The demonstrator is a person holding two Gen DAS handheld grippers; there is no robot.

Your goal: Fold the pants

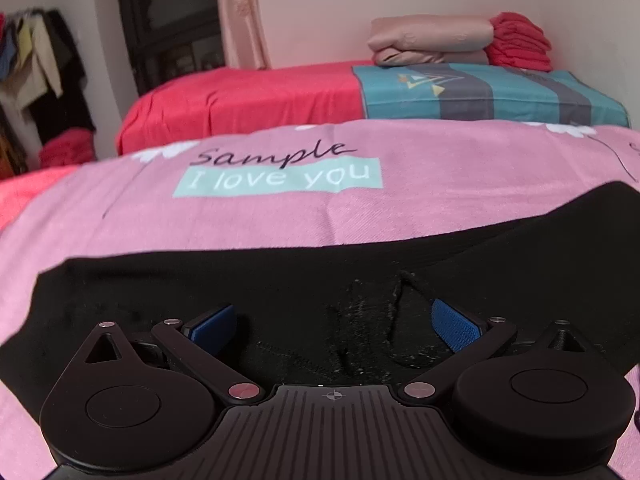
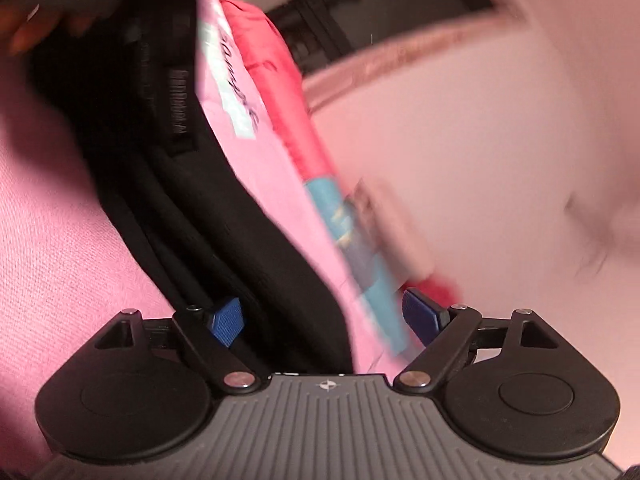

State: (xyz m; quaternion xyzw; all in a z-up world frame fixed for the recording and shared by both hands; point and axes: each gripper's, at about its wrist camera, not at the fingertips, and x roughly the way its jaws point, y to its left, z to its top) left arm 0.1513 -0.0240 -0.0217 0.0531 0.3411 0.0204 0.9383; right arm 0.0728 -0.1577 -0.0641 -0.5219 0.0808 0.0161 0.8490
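Black pants (image 1: pixel 280 280) lie spread across a pink bedsheet (image 1: pixel 440 184) printed with "Sample I love you". My left gripper (image 1: pixel 334 326) is open, its blue pads low over the pants' wrinkled middle, with fabric between the jaws. In the tilted, blurred right wrist view, the pants (image 2: pixel 240 220) run as a folded black band from the upper left down to my right gripper (image 2: pixel 324 318). That gripper is open, its left pad at the pants' edge, the pink sheet (image 2: pixel 60 260) beside it.
Behind the pink sheet is a red-covered bed (image 1: pixel 240 100) with a teal striped cover (image 1: pixel 500 92), a folded beige blanket (image 1: pixel 432 40) and red cloth (image 1: pixel 520 42). Clothes hang at far left (image 1: pixel 36 64). A dark window (image 1: pixel 172 20) is behind.
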